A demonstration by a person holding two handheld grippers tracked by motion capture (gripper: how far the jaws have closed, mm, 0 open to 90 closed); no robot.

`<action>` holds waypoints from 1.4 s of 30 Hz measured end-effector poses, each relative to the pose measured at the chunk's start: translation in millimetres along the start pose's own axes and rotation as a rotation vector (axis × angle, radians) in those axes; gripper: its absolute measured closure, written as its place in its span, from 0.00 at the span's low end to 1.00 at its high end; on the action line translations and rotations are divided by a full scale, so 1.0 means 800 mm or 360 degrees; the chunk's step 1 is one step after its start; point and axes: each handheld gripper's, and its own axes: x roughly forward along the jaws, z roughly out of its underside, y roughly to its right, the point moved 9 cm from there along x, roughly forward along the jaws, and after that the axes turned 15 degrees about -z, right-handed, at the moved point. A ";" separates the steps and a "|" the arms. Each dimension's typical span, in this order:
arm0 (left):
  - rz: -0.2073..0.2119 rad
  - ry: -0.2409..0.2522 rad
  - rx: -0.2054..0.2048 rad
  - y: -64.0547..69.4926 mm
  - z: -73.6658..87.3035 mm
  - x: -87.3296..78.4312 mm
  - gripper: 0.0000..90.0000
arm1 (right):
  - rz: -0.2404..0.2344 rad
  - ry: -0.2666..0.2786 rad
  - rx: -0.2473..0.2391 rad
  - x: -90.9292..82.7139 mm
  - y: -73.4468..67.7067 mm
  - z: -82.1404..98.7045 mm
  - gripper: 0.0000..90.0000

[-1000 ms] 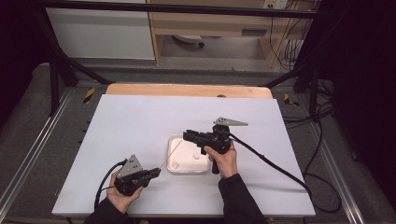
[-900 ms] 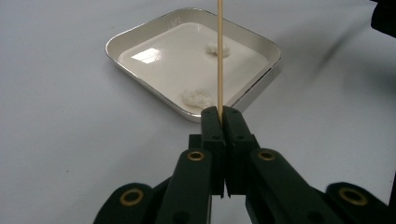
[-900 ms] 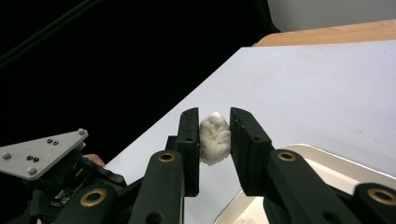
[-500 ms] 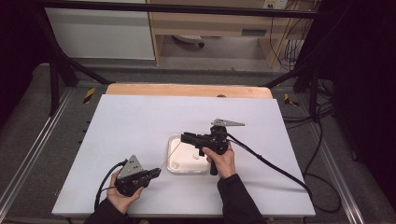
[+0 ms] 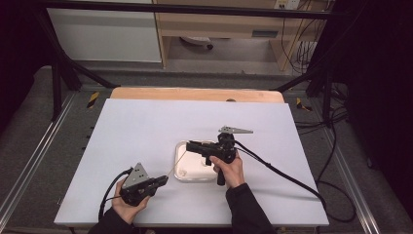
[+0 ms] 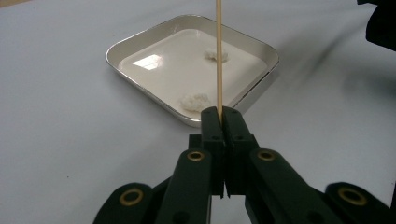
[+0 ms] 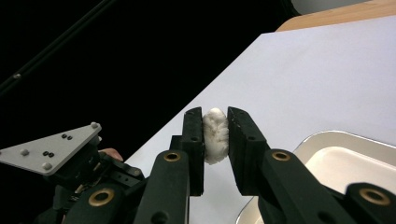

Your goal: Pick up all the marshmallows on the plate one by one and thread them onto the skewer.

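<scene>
A white square tray (image 5: 182,171) sits in the middle of the white table; two small white lumps (image 6: 195,101) lie in it. My left gripper (image 6: 219,114) is shut on a thin wooden skewer (image 6: 218,56) that points up over the tray. In the high view the left gripper (image 5: 164,180) stands near the tray's front left corner, with the skewer (image 5: 176,163) slanting toward the right gripper (image 5: 189,144). My right gripper (image 7: 215,116) hovers over the tray's left part, shut on a white lump (image 7: 215,135).
The tray's rim (image 7: 327,137) lies below the right gripper's jaws. A wooden strip (image 5: 195,94) runs along the table's far edge. The right gripper's cable (image 5: 282,173) trails to the right. Dark frame bars and floor surround the table.
The right gripper has shifted slightly to the left over the tray, toward the skewer's tip. The left gripper and skewer have stayed in place.
</scene>
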 end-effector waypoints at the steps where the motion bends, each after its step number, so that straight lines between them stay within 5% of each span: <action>1: -0.0002 0.0003 0.0003 0.000 0.000 0.000 0.99 | -0.0002 0.0004 -0.0004 0.000 0.000 0.000 0.87; 25: -0.0027 0.0080 0.0001 0.007 -0.003 0.002 0.99 | -0.0088 0.0054 -0.0030 0.004 -0.014 0.007 0.89; 40: -0.0022 0.0070 -0.0001 0.010 -0.002 0.004 0.99 | -0.0058 0.0023 -0.0094 0.006 -0.017 0.017 0.90; 42: 0.0019 0.0141 -0.0042 0.012 -0.012 0.000 0.99 | -0.0065 -0.0007 -0.0084 0.008 -0.017 0.022 0.89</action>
